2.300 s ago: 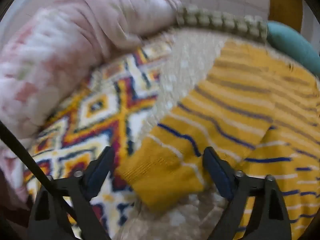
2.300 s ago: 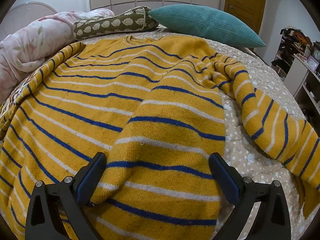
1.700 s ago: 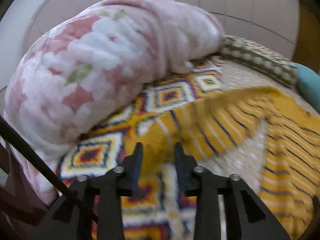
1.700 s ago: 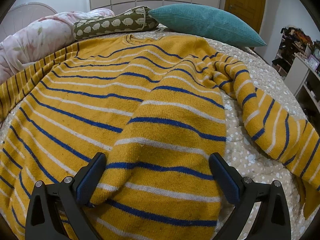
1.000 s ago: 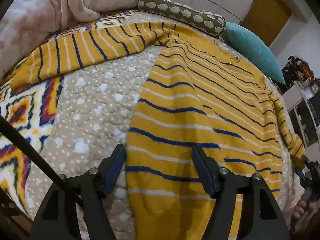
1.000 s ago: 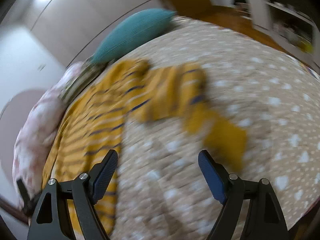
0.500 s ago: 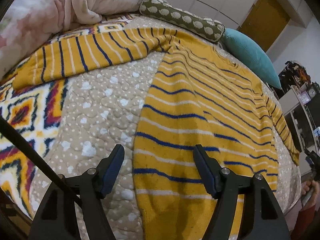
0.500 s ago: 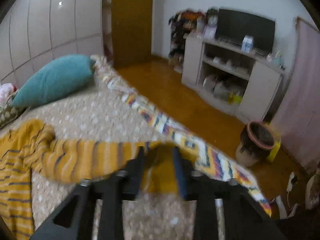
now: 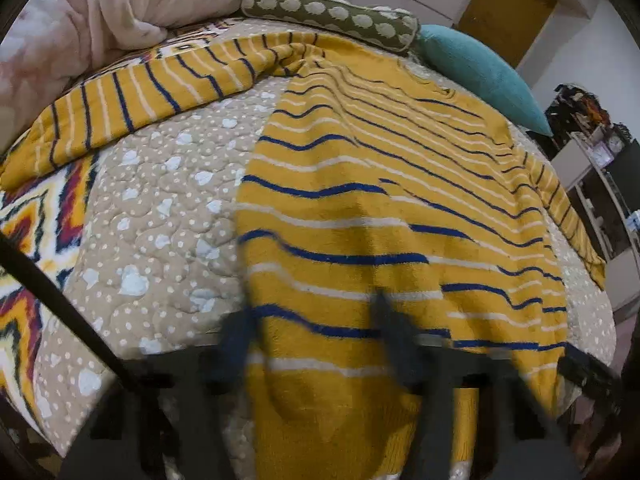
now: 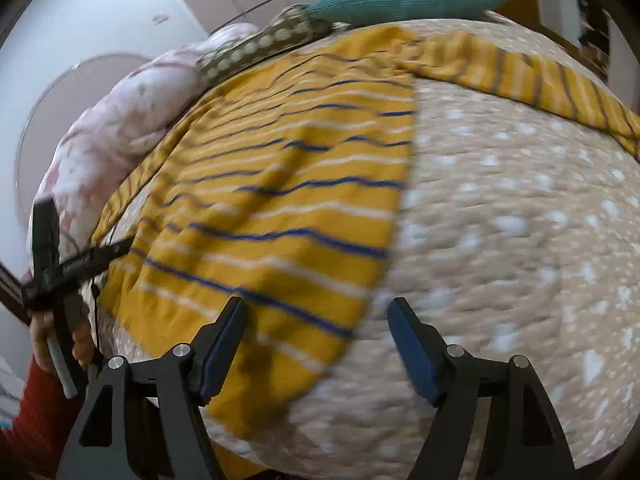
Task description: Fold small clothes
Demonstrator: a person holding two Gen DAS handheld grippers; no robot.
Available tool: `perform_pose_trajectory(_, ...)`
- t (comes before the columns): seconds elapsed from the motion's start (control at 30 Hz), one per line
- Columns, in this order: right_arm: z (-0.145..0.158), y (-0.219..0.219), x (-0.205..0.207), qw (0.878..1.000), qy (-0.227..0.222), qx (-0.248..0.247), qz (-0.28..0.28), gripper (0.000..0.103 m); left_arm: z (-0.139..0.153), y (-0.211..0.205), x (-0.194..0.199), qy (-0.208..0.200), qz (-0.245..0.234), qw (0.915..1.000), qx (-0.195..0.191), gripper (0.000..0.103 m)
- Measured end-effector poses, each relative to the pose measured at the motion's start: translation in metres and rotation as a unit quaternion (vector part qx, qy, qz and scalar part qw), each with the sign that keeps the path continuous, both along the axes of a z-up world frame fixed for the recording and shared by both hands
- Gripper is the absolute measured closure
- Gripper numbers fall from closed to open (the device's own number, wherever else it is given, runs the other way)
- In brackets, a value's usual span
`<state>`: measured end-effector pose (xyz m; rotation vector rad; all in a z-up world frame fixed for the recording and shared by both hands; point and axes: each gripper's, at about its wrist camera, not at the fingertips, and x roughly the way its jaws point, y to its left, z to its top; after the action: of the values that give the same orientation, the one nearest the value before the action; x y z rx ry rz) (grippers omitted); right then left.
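A mustard-yellow sweater (image 9: 380, 184) with blue and white stripes lies flat on the bed, both sleeves spread outward. It also shows in the right wrist view (image 10: 288, 184). My left gripper (image 9: 316, 344) is open, blurred by motion, over the sweater's left hem corner. My right gripper (image 10: 320, 340) is open and empty over the hem's right corner, one finger above the knit and one above the quilt. The left sleeve (image 9: 132, 96) reaches toward the pink duvet; the right sleeve (image 10: 520, 76) stretches across the quilt.
The bed has a beige dotted quilt (image 9: 160, 216) and a patterned blanket (image 9: 24, 216) at the left edge. A pink floral duvet (image 9: 92, 20), an olive bolster (image 9: 332, 12) and a teal pillow (image 9: 480, 72) lie at the head. Shelves (image 9: 600, 184) stand at the right.
The right gripper let go of the right sleeve, which now lies stretched out, and swung back to the hem. The left gripper dropped lower toward the hem and stays open.
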<state>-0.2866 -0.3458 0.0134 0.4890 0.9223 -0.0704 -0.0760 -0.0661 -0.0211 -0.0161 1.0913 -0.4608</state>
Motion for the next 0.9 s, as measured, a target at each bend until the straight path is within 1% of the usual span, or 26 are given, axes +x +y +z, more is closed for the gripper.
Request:
perform_pose_trajectory(0.03, 0.000, 0.008, -0.002, 1.000, -0.001, -0.004, -0.001, 0.024, 0.000, 0.001, 0.003, 0.006, 0.004, 1.0000, 0.000, 0.088)
perform_pose_trajectory(0.07, -0.003, 0.022, 0.001, 1.000, -0.002, -0.012, -0.005, 0.025, 0.000, 0.003, 0.005, 0.015, 0.006, 0.9998, -0.011, 0.093)
perform_pose_trajectory(0.1, -0.004, 0.026, -0.001, 1.000, -0.003, -0.026, -0.007, 0.028, 0.000, 0.005, 0.005, 0.023, 0.011, 0.9995, -0.019, 0.094)
perform_pose_trajectory(0.13, -0.003, 0.029, -0.001, 0.999, -0.005, -0.042, -0.004, 0.044, 0.002, 0.006, 0.004, 0.026, 0.019, 0.9993, -0.020, 0.094)
perform_pose_trajectory(0.17, -0.003, 0.031, 0.002, 0.999, -0.007, -0.048, 0.001, 0.072, 0.004, 0.006, 0.001, 0.025, 0.023, 0.9993, -0.017, 0.095)
perform_pose_trajectory(0.2, 0.001, 0.027, 0.004, 0.999, -0.010, -0.038, 0.006, 0.082, 0.008, 0.007, -0.004, 0.022, 0.025, 0.9994, -0.011, 0.095)
perform_pose_trajectory(0.23, 0.003, 0.017, 0.001, 1.000, -0.015, -0.015, 0.002, 0.089, 0.012, 0.007, -0.010, 0.015, 0.026, 0.9995, -0.005, 0.095)
perform_pose_trajectory(0.27, 0.006, 0.013, 0.002, 1.000, -0.022, 0.010, -0.001, 0.090, 0.018, 0.008, -0.018, 0.005, 0.027, 0.9996, 0.004, 0.095)
perform_pose_trajectory(0.3, 0.011, 0.004, -0.006, 0.999, -0.030, 0.029, -0.004, 0.091, 0.022, 0.011, -0.025, -0.001, 0.027, 0.9996, 0.007, 0.095)
perform_pose_trajectory(0.37, 0.016, 0.001, -0.015, 0.999, -0.034, 0.032, -0.002, 0.091, 0.032, 0.016, -0.041, -0.010, 0.025, 0.9996, 0.006, 0.095)
perform_pose_trajectory(0.43, 0.019, -0.005, -0.032, 0.999, -0.030, 0.041, 0.003, 0.092, 0.038, 0.019, -0.057, -0.011, 0.023, 0.9997, 0.006, 0.095)
perform_pose_trajectory(0.47, 0.019, -0.007, -0.040, 0.999, -0.025, 0.039, 0.005, 0.095, 0.038, 0.020, -0.066, -0.011, 0.023, 0.9996, 0.010, 0.095)
perform_pose_trajectory(0.6, 0.008, -0.009, -0.068, 0.999, 0.005, 0.033, 0.016, 0.095, 0.029, 0.021, -0.087, -0.016, 0.025, 0.9987, 0.040, 0.093)
perform_pose_trajectory(0.67, 0.000, -0.006, -0.074, 0.999, 0.025, 0.019, 0.025, 0.095, 0.032, 0.027, -0.094, -0.022, 0.028, 0.9987, 0.036, 0.090)
perform_pose_trajectory(0.73, 0.003, -0.012, -0.082, 1.000, 0.017, 0.012, 0.015, 0.095, 0.041, 0.033, -0.103, -0.041, 0.031, 0.9982, 0.031, 0.086)
perform_pose_trajectory(0.8, 0.014, -0.022, -0.086, 1.000, -0.002, 0.011, -0.006, 0.090, 0.056, 0.033, -0.112, -0.074, 0.028, 0.9961, 0.041, 0.081)
perform_pose_trajectory(0.83, 0.021, -0.031, -0.087, 0.999, -0.017, 0.003, -0.028, 0.082, 0.063, 0.031, -0.115, -0.090, 0.025, 0.9945, 0.048, 0.071)
perform_pose_trajectory(0.87, 0.027, -0.039, -0.086, 0.998, -0.027, -0.004, -0.049, 0.072, 0.070, 0.028, -0.118, -0.106, 0.021, 0.9926, 0.056, 0.055)
perform_pose_trajectory(0.9, 0.030, -0.046, -0.085, 0.997, -0.034, -0.008, -0.063, 0.068, 0.077, 0.025, -0.119, -0.122, 0.018, 0.9905, 0.061, 0.049)
